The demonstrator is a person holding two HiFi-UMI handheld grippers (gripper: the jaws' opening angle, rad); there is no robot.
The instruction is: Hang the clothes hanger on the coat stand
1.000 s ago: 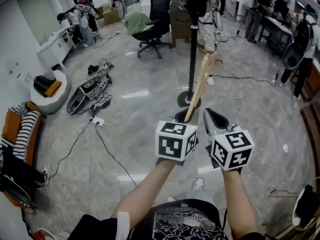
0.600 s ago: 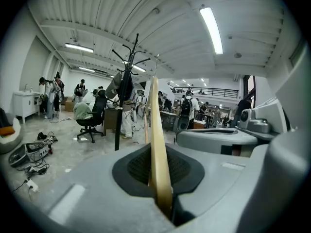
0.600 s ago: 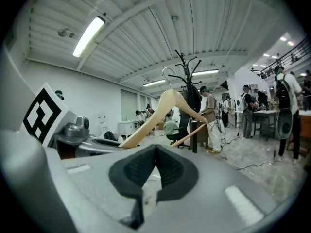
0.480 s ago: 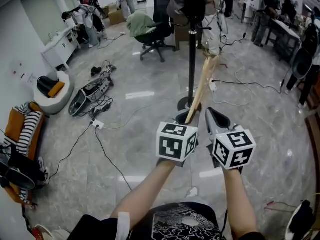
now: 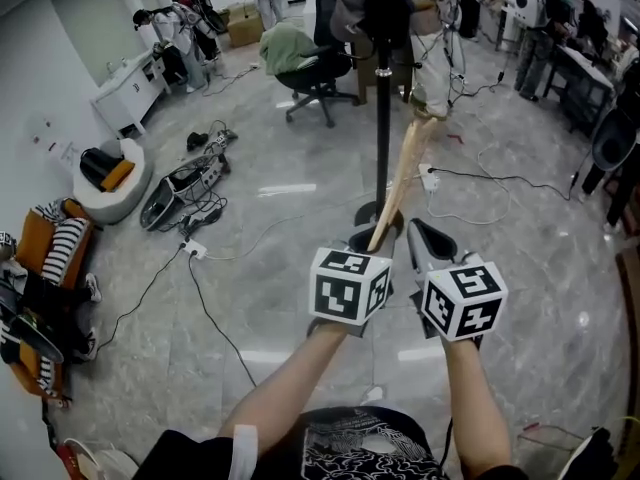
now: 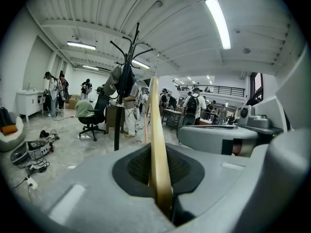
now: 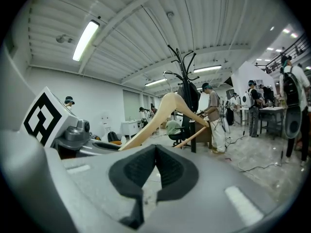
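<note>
Looking down, head view: left gripper (image 5: pixel 372 236) clamped on lower end of wooden clothes hanger (image 5: pixel 401 180). Hanger rises tilted toward coat stand (image 5: pixel 382 118), which stands toward floor's far edge. Right gripper (image 5: pixel 425 232) just beside hanger, on its right. Left gripper view: jaws pinch hanger edge-on, stand beyond. Right gripper view: jaws closed together, nothing between; hanger ahead-left, in front of stand.

I read the clothes hanger (image 5: pixel 401 178) as pale, smooth wood, the coat stand (image 5: pixel 382 118) as matt black metal, and the floor (image 5: pixel 280 268) as polished grey stone, glossy with reflections.
</note>
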